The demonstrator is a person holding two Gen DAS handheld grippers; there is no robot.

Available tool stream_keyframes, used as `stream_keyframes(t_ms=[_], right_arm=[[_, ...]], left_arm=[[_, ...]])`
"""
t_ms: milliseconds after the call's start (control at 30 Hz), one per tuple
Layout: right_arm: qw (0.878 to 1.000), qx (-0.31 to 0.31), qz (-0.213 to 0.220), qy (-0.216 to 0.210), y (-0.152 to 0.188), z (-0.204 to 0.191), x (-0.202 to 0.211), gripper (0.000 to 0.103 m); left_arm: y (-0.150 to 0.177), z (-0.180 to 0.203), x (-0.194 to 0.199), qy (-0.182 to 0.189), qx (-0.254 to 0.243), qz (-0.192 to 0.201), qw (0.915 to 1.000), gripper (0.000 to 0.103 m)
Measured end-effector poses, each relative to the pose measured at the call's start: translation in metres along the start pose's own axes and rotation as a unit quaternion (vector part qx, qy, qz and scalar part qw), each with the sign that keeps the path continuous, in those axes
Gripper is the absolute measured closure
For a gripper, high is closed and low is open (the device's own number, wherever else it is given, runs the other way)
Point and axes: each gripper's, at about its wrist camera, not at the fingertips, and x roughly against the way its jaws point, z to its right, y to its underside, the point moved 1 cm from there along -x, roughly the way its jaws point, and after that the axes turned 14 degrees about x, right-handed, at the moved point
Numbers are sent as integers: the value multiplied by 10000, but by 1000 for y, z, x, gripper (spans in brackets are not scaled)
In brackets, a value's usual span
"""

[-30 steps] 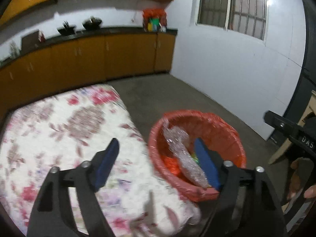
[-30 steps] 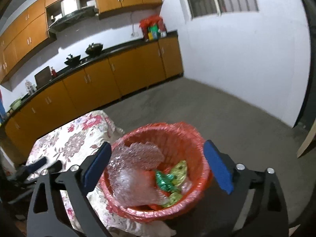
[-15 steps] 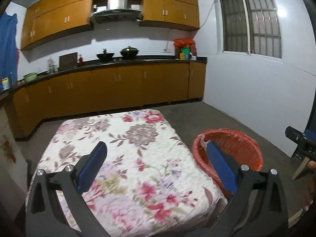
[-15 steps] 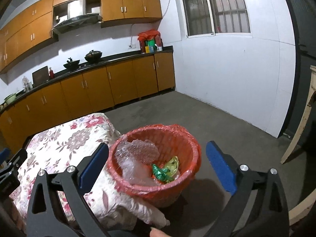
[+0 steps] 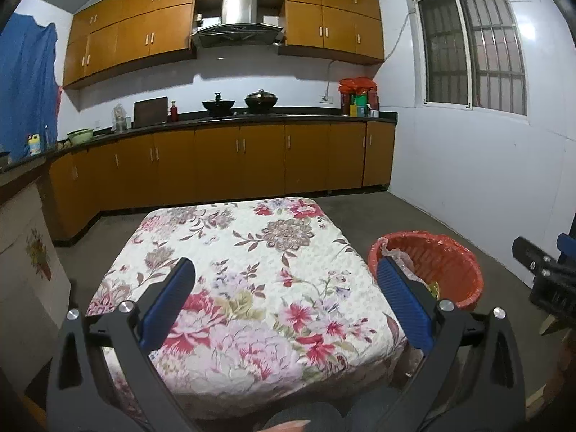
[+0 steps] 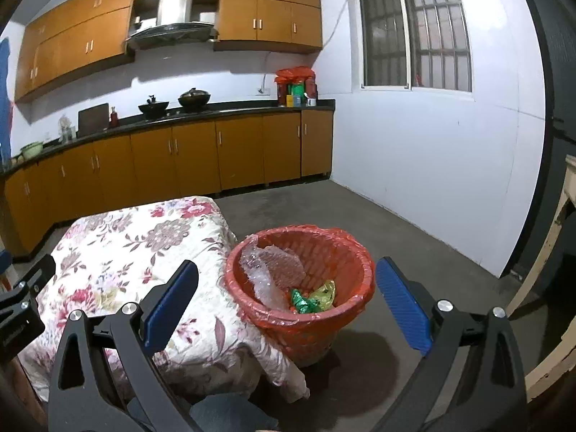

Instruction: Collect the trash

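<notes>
A red bin (image 6: 345, 252) lined with a red bag stands on the floor beside the table's right edge; it also shows in the left wrist view (image 5: 450, 262). Inside lie clear bubble wrap (image 6: 266, 273), a green wrapper (image 6: 300, 304) and a yellow-green wrapper (image 6: 324, 293). My left gripper (image 5: 284, 300) is open and empty above the floral tablecloth (image 5: 252, 252). My right gripper (image 6: 286, 297) is open and empty, held back from and above the bin. No trash shows on the cloth.
Orange kitchen cabinets (image 5: 237, 158) with pots on a dark counter run along the back wall. A white wall with a barred window (image 6: 414, 32) is on the right. A wooden frame (image 6: 554, 252) stands at the far right. Grey concrete floor (image 6: 360, 208) surrounds the bin.
Both grippers have pulled back and up from the bin, so the whole table and kitchen come into view. The bubble wrap stays in the bin. Both grippers remain open.
</notes>
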Motion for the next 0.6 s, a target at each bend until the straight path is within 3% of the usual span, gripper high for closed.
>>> stream_keyframes(t_ms=[600], right_arm=[[9997,144,-84,152,14,-30,17,5]], left_arm=[[11,-23,26,-421,187,-19,9989,4]])
